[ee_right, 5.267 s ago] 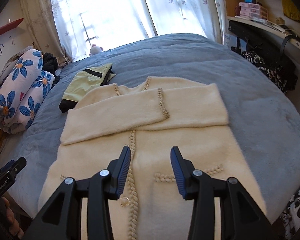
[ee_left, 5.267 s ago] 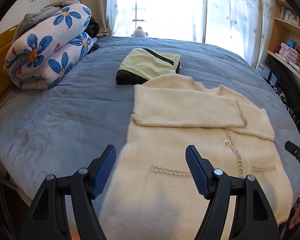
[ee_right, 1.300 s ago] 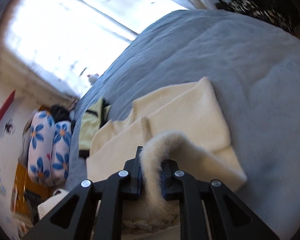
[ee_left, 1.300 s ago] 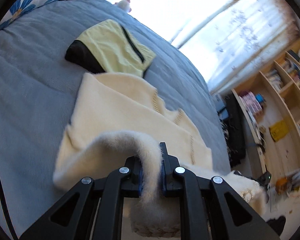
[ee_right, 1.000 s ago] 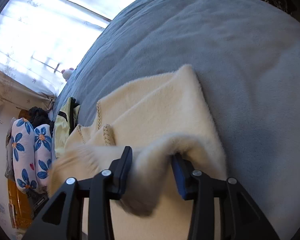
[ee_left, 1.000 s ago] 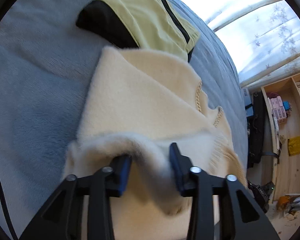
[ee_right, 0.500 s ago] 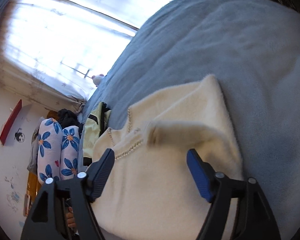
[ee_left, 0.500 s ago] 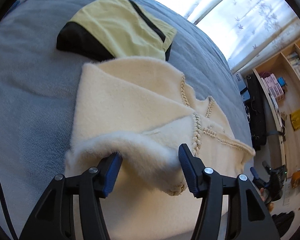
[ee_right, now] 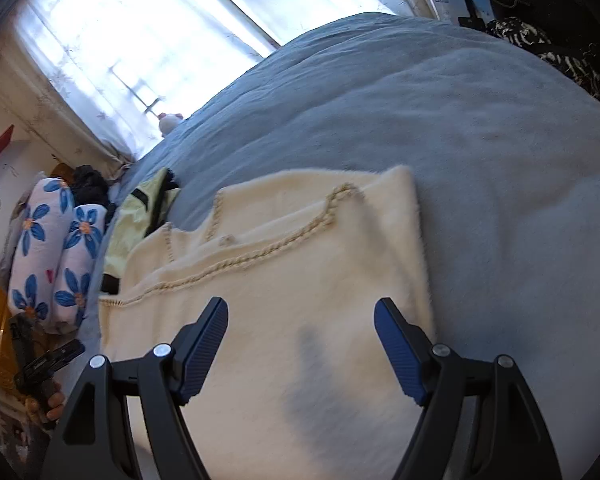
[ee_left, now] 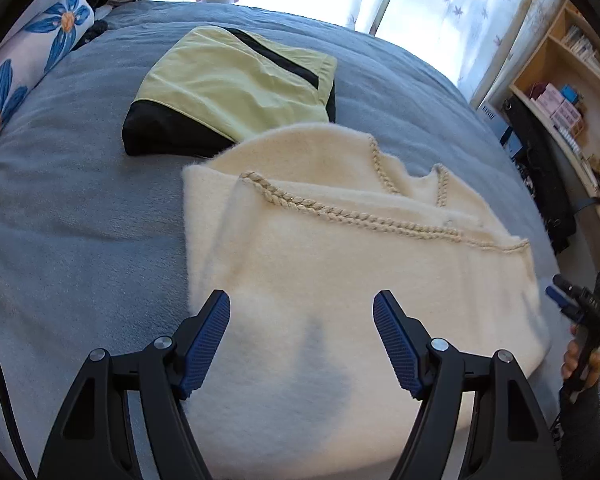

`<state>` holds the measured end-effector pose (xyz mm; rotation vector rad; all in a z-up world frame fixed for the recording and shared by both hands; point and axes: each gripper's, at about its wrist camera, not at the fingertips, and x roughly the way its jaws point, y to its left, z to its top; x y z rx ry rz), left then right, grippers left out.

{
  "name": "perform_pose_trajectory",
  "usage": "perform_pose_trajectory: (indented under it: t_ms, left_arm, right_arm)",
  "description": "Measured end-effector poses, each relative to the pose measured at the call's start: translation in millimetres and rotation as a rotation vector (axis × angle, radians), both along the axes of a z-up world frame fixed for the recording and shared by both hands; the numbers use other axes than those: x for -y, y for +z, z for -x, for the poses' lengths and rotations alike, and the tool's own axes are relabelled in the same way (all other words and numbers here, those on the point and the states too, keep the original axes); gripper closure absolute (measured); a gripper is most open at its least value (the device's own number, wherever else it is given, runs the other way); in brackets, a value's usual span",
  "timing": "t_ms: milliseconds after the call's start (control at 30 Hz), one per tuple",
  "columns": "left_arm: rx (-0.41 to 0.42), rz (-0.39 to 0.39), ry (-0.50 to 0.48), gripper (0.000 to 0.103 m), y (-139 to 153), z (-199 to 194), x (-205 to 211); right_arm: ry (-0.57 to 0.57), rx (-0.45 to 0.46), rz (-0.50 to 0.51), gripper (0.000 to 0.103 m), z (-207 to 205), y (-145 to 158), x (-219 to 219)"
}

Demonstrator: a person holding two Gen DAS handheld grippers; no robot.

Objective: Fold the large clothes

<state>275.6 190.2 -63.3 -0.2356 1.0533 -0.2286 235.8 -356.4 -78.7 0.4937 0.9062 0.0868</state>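
Fluffy cream knit cardigan (ee_left: 340,280) lies folded on grey-blue bed (ee_left: 60,220). Left claw (ee_left: 302,332) just widening, right claw (ee_right: 300,336) wide; both empty, above cardigan.

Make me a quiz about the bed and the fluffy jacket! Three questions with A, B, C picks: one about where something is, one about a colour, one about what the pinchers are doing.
1. Where does the yellow-green folded garment lie?
A. On the bed just beyond the cream cardigan
B. On the shelf
C. Between the jaws of a gripper

2. What colour are the flowers on the rolled quilt?
A. Red
B. Blue
C. Green

3. How do the left gripper and right gripper stand?
A. Both clamped on the cardigan
B. One open, one clamped
C. Both open, holding nothing

Answers:
1. A: it rests on the grey-blue bed cover, at the far edge of the cream cardigan.
2. B: blue petals on white cloth.
3. C: both have just been opening; the jaws stand wide above the folded cardigan, nothing between them.
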Motion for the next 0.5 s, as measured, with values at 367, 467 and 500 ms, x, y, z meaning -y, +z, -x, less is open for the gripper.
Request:
perform_pose_trajectory:
  t_ms: [367,467,500]
  left_arm:
    - [-0.013,-0.137,0.018,0.031,-34,-57,-7]
    - [0.024,-0.164,-0.027,0.031,-34,-67,0]
    - [0.031,-0.18,-0.044,0.031,-34,-70,3]
  right_arm:
    - [0.029,-0.051,0.112,0.027,-53,-20,5]
    - [0.05,-0.056,0.146,0.027,-61,-21,4]
    - [0.056,-0.056,0.164,0.027,-64,-21,3]
